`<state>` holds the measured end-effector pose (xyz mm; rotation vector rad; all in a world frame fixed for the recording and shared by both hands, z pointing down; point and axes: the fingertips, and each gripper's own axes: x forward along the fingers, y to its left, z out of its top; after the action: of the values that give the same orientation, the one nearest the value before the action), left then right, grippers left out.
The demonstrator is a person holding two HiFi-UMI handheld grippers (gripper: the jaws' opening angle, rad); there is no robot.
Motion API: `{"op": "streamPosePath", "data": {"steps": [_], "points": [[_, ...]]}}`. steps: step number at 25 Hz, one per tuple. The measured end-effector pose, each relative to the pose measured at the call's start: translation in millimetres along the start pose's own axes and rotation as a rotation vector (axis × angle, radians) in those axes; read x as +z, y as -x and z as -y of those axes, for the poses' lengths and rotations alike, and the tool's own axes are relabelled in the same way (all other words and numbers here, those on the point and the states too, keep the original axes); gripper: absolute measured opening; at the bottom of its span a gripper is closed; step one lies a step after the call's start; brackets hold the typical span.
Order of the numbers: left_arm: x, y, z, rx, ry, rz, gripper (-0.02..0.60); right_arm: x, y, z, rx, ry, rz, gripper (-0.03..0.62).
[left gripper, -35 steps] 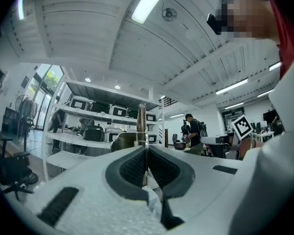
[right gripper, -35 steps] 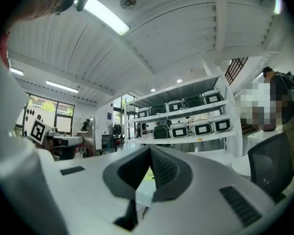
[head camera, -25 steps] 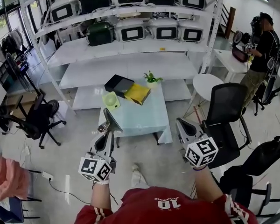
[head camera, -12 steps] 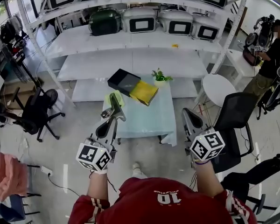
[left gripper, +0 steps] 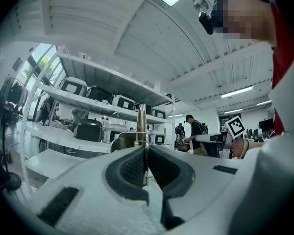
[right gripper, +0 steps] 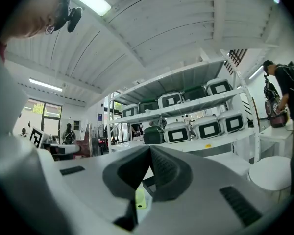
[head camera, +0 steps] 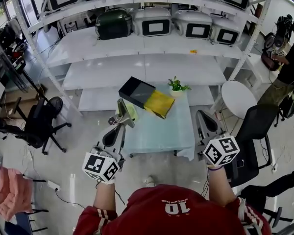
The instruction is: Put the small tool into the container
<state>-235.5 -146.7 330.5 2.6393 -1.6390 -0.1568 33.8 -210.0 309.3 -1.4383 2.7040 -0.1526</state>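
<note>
The light-green container (head camera: 132,111) on the glass table (head camera: 161,131) is half hidden behind your left gripper (head camera: 121,126), and the small tool (left gripper: 141,124) shows only as a thin metal strip. The table lies closer under both grippers than a second ago. Your left gripper is clamped on the small tool, which stands upright between the pads. Your right gripper (right gripper: 150,151) is closed, with nothing in it.
</note>
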Motion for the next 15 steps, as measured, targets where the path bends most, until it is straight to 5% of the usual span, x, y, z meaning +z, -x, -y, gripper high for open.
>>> {"op": "streamPosePath", "data": {"steps": [15], "points": [[-22.8,-50.8,-59.6,0.01,0.149,0.031,0.003,-28.5,-49.2,7.6,-0.037,-0.012,-0.052,0.005]]}}
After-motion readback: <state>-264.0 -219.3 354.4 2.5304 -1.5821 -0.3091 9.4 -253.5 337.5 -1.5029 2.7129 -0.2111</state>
